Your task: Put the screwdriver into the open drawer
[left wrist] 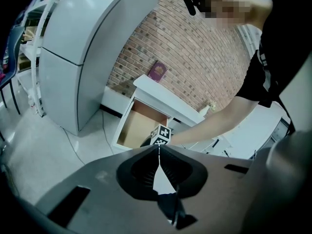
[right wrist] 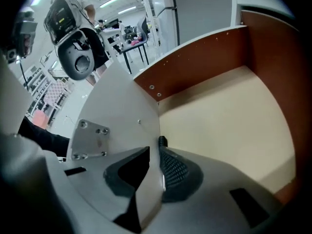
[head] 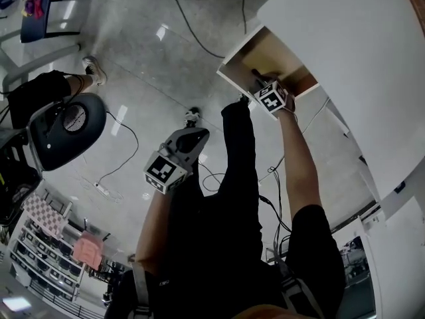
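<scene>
Hanging inside the open drawer (right wrist: 229, 116), the right tool (right wrist: 159, 149) has its jaws nearly together, pinching a small dark end that I take for the screwdriver (right wrist: 162, 141). So little of it shows that this is a judgement. The drawer floor beneath is bare, so the carrying looks done and only the letting go is left. The screwdriver is over the drawer, toward its left wall, not yet lying in it. The left tool (left wrist: 158, 150) hangs well apart from the drawer, its jaws pressed together on nothing. By count: one drawer, pulled out from under one white worktop (head: 358, 52); one screwdriver; two tools; and one purple book (left wrist: 157, 72) on the worktop.
</scene>
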